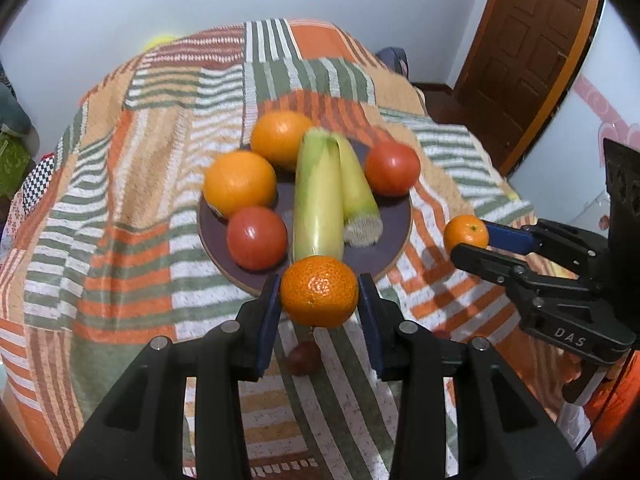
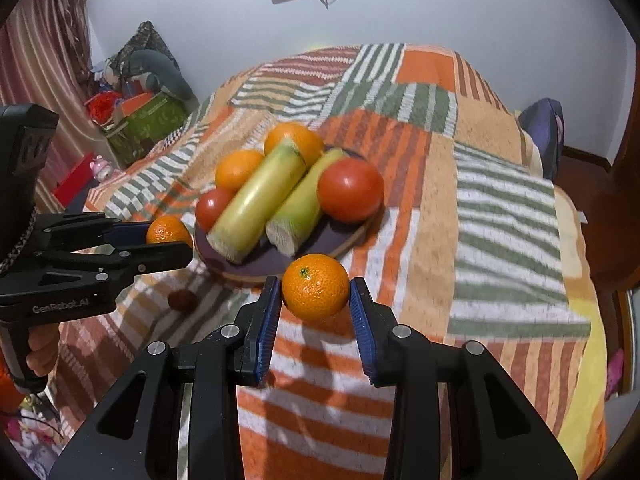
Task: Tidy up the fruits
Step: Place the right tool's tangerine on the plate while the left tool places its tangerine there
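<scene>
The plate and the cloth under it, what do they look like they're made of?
Plate: dark matte purple-brown top with a pale edge layer at the rim, so probably wood or laminated board, though coated ceramic can't be excluded. Cloth: woven textile, soft and slightly fuzzy, its striped orange, green and white patches showing a nubby, towel-like weave.

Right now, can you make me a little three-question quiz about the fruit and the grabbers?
1. True or false: each gripper holds a mandarin.
2. How many tomatoes lie on the plate?
3. Which lies between the tomatoes: A) two green stalks B) a banana C) a knife?

Key:
1. True: left gripper grips one mandarin, right gripper another mandarin.
2. Two: one tomato and a second tomato.
3. A, the green stalks.
</scene>
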Action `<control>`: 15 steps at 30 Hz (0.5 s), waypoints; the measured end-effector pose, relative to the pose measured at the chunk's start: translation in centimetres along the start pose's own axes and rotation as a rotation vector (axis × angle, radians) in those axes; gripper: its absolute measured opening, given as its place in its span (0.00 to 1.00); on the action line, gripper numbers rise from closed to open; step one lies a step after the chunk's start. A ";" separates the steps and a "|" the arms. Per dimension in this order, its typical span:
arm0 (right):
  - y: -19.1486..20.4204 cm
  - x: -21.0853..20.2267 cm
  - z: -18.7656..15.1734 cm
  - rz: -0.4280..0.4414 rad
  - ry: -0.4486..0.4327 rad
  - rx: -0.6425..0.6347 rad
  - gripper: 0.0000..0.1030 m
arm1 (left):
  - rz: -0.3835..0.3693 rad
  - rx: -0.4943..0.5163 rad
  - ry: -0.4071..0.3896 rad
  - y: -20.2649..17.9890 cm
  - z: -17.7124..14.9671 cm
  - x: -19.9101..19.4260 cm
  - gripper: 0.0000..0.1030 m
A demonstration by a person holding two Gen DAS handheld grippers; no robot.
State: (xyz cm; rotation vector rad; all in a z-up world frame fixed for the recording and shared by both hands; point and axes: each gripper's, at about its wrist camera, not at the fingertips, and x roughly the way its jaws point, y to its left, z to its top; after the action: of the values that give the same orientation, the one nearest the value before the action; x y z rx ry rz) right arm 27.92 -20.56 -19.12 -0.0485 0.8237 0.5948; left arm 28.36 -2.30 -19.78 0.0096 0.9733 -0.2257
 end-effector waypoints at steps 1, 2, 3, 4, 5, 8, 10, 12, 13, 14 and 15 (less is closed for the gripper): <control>0.1 0.1 0.3 0.001 -0.007 -0.003 0.31 | -0.001 -0.004 -0.008 0.1 0.3 -0.2 0.37; 0.1 0.1 0.5 0.001 -0.012 -0.004 0.31 | -0.002 -0.006 -0.015 0.3 0.6 -0.3 0.37; 0.2 0.2 0.8 0.004 -0.019 -0.005 0.31 | -0.001 -0.007 -0.022 0.3 0.9 -0.4 0.37; 0.2 0.3 1.1 0.005 -0.023 -0.007 0.31 | 0.001 -0.007 -0.028 0.4 1.2 -0.4 0.37; 0.2 0.5 1.2 0.005 -0.025 -0.010 0.31 | 0.005 -0.007 -0.034 0.5 1.5 -0.5 0.37; 0.4 1.0 1.8 0.001 -0.030 -0.023 0.31 | 0.011 -0.014 -0.044 0.9 2.2 -0.3 0.37; 0.3 1.3 2.0 -0.004 -0.030 -0.030 0.31 | 0.017 -0.018 -0.047 1.1 2.6 0.0 0.37; 0.4 1.9 2.2 -0.013 -0.025 -0.040 0.31 | 0.023 -0.023 -0.049 1.3 3.0 0.4 0.37; 0.3 2.1 2.2 -0.014 -0.023 -0.042 0.31 | 0.023 -0.026 -0.047 1.5 3.2 0.7 0.37; 0.3 2.2 2.2 -0.015 -0.020 -0.044 0.31 | 0.023 -0.029 -0.046 1.6 3.5 1.0 0.37; 0.3 2.5 2.2 -0.016 -0.016 -0.044 0.31 | 0.025 -0.032 -0.046 1.7 3.7 1.1 0.37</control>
State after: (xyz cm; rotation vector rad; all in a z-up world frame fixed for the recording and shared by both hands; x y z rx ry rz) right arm 30.62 -18.51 -19.29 -0.0906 0.7941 0.5982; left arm 32.26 -1.27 -18.77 -0.0125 0.9301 -0.1872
